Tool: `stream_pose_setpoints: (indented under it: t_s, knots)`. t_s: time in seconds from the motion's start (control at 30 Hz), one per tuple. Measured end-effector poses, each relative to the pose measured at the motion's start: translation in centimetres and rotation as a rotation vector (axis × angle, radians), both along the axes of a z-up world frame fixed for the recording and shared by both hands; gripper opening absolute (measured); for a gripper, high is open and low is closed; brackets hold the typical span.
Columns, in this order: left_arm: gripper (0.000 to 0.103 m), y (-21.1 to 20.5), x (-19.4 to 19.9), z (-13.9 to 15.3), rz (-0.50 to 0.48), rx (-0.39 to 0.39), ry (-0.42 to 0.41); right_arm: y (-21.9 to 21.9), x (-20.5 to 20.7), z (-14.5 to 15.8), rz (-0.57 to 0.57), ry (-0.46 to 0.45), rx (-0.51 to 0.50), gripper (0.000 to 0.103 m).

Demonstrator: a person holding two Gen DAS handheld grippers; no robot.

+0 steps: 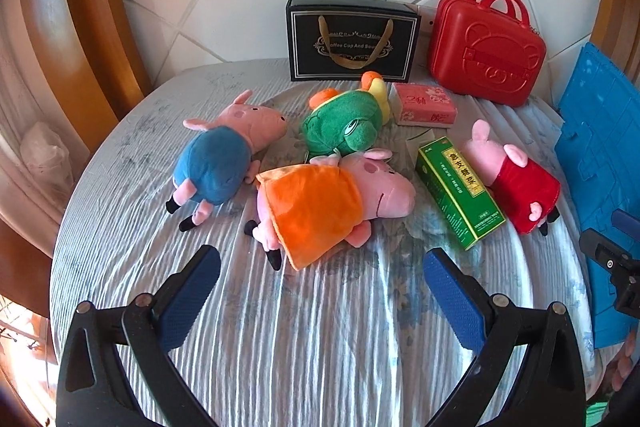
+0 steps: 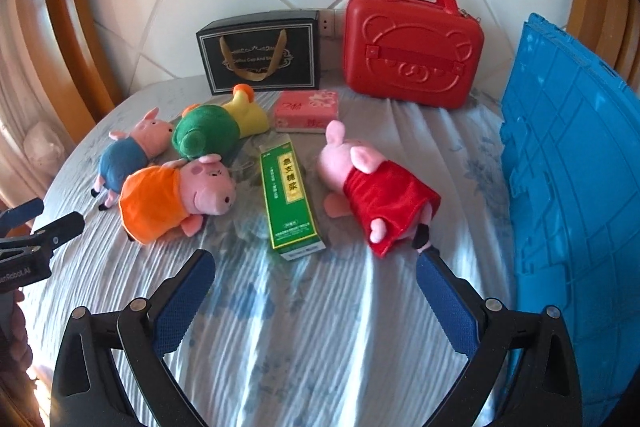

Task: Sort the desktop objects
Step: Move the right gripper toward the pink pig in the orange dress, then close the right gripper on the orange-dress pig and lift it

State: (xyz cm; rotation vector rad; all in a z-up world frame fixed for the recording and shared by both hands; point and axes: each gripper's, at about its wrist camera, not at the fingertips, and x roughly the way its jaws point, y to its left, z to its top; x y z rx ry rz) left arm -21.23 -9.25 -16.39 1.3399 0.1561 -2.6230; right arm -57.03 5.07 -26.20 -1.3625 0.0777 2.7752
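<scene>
Listed left to right around the green box [image 2: 291,201]: blue-shirt pig [image 2: 130,151], orange-dress pig [image 2: 176,201], box, red-dress pig [image 2: 380,195]. My left gripper [image 1: 322,277] and right gripper [image 2: 314,277] both gape, empty. The box lies just ahead of the right one, long axis pointing away. The black bag [image 1: 352,41] behind reads "Coffee Cup And Sau…".

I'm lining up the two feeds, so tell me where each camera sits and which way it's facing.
Left wrist: on the left gripper, low over the table's near left, facing the wall; orange-dress pig ahead; own open fingers show, right gripper at the right edge.
Right wrist: on the right gripper, further right, same heading; green box ahead, blue crate beside; own open fingers show.
Shared: all four plush toys, black bag, red case.
</scene>
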Motion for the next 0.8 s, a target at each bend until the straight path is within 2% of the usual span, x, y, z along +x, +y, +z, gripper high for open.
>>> stream_pose_setpoints:
  t_s: [0.07, 0.13, 0.27, 0.33, 0.47, 0.7, 0.8]
  knots:
    - [0.103, -1.1, -1.1, -1.2, 0.011, 0.008, -0.026, -0.7, -1.2, -0.8, 0.016, -0.023, 0.005, 0.092]
    - [0.103, -2.0, -2.1, -2.5, 0.017, 0.024, -0.055, -1.6, -2.8, -1.7, 0.046, -0.046, 0.005, 0.087]
    - [0.103, -3.5, -3.9, -5.7, 0.026, 0.047, -0.113, -4.4, -6.6, -3.5, 0.128, -0.077, -0.015, 0.087]
    - [0.103, -4.0, -4.9, -7.4, 0.034, 0.063, -0.144, -6.0, -8.6, -4.7, 0.189, -0.1, -0.033, 0.089]
    - [0.103, -4.1, -6.5, -10.2, 0.033, 0.07, -0.194, -8.4, -12.3, -7.7, 0.27, -0.152, -0.055, 0.101]
    - [0.103, -5.2, -8.6, -12.3, 0.044, 0.064, -0.205, -10.7, -16.3, -11.0, 0.37, -0.203, -0.076, 0.103]
    - [0.103, -5.6, -9.2, -12.7, 0.033, 0.085, -0.202, -11.3, -17.6, -12.1, 0.392, -0.22, -0.096, 0.103]
